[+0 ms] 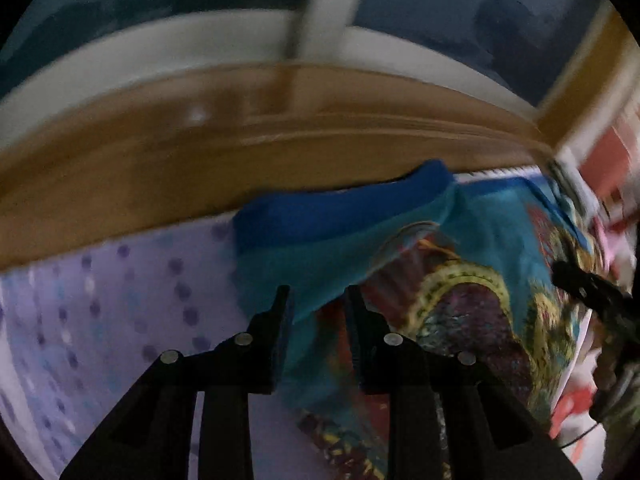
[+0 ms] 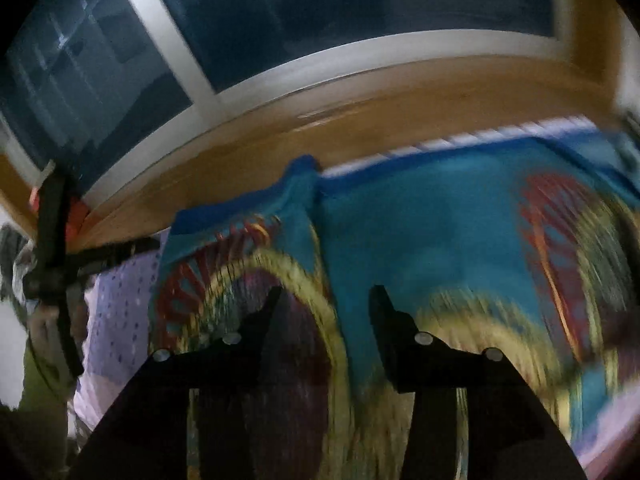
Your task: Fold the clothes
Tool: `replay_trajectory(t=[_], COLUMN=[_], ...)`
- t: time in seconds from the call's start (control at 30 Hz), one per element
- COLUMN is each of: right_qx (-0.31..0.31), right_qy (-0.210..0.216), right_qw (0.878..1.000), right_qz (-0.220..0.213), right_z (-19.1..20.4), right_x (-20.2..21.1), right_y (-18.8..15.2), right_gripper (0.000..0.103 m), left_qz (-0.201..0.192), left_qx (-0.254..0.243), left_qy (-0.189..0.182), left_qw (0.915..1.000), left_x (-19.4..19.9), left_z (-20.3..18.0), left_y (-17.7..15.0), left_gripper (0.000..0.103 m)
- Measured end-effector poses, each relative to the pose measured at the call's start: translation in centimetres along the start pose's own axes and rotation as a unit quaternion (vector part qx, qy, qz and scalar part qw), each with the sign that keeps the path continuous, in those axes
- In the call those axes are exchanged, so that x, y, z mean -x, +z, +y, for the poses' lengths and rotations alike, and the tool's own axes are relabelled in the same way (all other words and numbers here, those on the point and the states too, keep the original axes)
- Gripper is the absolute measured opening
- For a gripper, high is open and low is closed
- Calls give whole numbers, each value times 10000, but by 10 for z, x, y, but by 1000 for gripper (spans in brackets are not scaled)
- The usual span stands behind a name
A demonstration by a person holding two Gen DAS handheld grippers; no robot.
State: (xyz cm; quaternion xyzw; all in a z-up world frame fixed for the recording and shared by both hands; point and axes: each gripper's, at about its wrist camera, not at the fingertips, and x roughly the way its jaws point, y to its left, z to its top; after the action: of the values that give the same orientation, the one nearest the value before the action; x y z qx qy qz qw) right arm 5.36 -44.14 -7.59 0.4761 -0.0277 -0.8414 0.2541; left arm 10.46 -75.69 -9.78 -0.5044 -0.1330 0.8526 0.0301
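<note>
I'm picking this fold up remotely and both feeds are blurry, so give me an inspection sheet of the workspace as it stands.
Surface: lilac dotted sheet, bare to the left of the cloth.
Job's things: turquoise patterned cloth lying on the sheet, its dark blue edge turned up toward the wooden ledge.
Clutter: red and white items at the right edge of the left view, too blurred to name.
Grippers: left gripper open above the cloth's edge; right gripper open over the pattern; neither visibly pinches fabric.
Cables: a thin dark cable near the red and white items.
Surroundings: wooden ledge and dark window with pale frame behind.
</note>
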Motion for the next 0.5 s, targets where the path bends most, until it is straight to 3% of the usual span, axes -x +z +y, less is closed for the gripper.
replay_trajectory(t=[0.07, 0.27, 0.37, 0.5], right_qx=[208, 361, 411, 541], right_qy=[99, 341, 416, 547], right_qw=[9997, 9977, 9967, 9952], right_qz=[117, 455, 558, 611], right_z=[2, -4, -7, -8], right_x=[-28, -97, -117, -130], right_y=[22, 61, 62, 60], right_gripper=[43, 43, 41, 35], left_qz=[-124, -44, 21, -59], left_qx=[325, 1091, 1245, 1507], left_qy=[168, -115, 185, 294], left_qw=[9993, 9940, 9921, 9881], left_x=[-3, -30, -44, -48], left_z=[11, 34, 38, 44], left_y=[-1, 8, 13, 14], left_gripper=[26, 32, 32, 32])
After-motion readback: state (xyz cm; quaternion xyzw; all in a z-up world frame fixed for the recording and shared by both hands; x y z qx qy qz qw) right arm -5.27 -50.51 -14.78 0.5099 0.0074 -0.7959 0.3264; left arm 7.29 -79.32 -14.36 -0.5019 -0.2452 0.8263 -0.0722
